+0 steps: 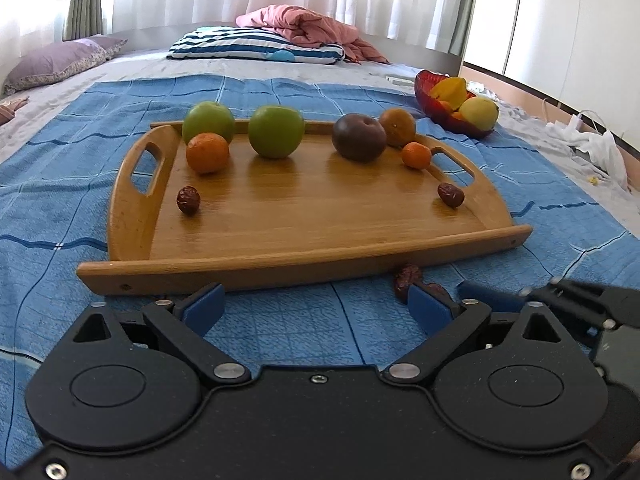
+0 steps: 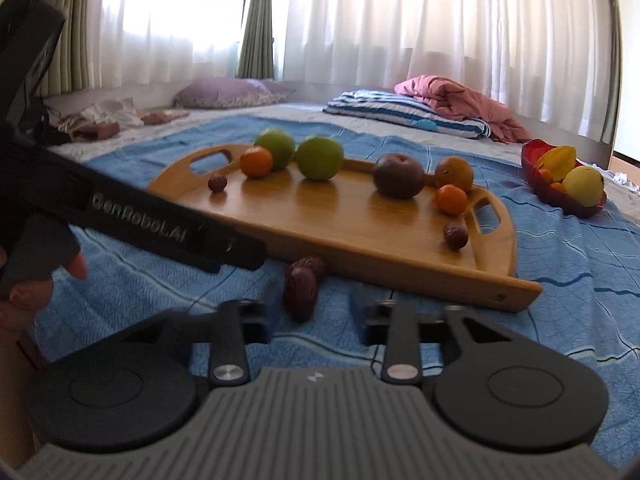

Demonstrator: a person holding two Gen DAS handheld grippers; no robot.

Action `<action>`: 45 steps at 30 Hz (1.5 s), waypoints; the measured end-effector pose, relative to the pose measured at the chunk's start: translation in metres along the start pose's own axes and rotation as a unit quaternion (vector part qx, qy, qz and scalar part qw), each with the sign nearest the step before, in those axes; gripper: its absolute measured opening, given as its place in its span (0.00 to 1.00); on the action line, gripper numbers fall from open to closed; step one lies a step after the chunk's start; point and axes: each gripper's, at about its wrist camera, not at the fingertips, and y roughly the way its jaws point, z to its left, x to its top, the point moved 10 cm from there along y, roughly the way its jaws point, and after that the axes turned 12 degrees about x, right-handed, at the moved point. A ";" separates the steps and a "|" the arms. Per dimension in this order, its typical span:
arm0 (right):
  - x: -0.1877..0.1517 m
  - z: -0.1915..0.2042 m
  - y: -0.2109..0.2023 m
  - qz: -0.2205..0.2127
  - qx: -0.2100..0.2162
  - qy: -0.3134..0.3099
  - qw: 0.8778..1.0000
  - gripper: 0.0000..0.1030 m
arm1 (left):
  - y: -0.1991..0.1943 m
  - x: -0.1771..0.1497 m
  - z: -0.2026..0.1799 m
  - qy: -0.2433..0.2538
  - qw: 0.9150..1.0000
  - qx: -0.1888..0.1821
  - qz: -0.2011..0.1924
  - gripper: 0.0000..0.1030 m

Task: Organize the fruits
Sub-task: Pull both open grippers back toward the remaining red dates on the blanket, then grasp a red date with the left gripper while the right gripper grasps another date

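Note:
A wooden tray (image 1: 280, 268) lies on the blue blanket. It holds two green apples (image 1: 276, 130), two small oranges (image 1: 207, 152), a dark round fruit (image 1: 358, 137), a brownish orange (image 1: 398, 126) and two dates (image 1: 188, 199). Two more dates (image 2: 300, 292) lie on the blanket against the tray's near rim (image 2: 400, 276). My right gripper (image 2: 312, 318) straddles the nearer one, its fingers apart and not touching it. My left gripper (image 1: 316, 304) hangs open over bare blanket just left of those dates (image 1: 408, 278).
A red bowl (image 1: 424, 84) with yellow fruit sits on the blanket beyond the tray's right end. Pillows and a pink quilt (image 1: 304, 28) lie farther back by the curtains. A hand (image 2: 24, 292) holds the left tool's black body (image 2: 140, 216).

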 end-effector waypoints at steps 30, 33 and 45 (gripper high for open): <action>-0.007 -0.050 -0.021 -0.010 -0.072 0.054 0.996 0.23 | 0.016 -0.005 -0.058 0.016 1.000 -0.011 -0.010 0.45; -0.010 -0.051 -0.018 -0.005 -0.068 0.063 0.996 0.26 | 0.016 -0.005 -0.059 0.020 1.000 -0.005 -0.016 0.41; -0.009 -0.059 -0.011 -0.013 -0.058 0.107 0.993 0.30 | 0.017 -0.008 -0.068 0.030 0.999 -0.006 -0.022 0.19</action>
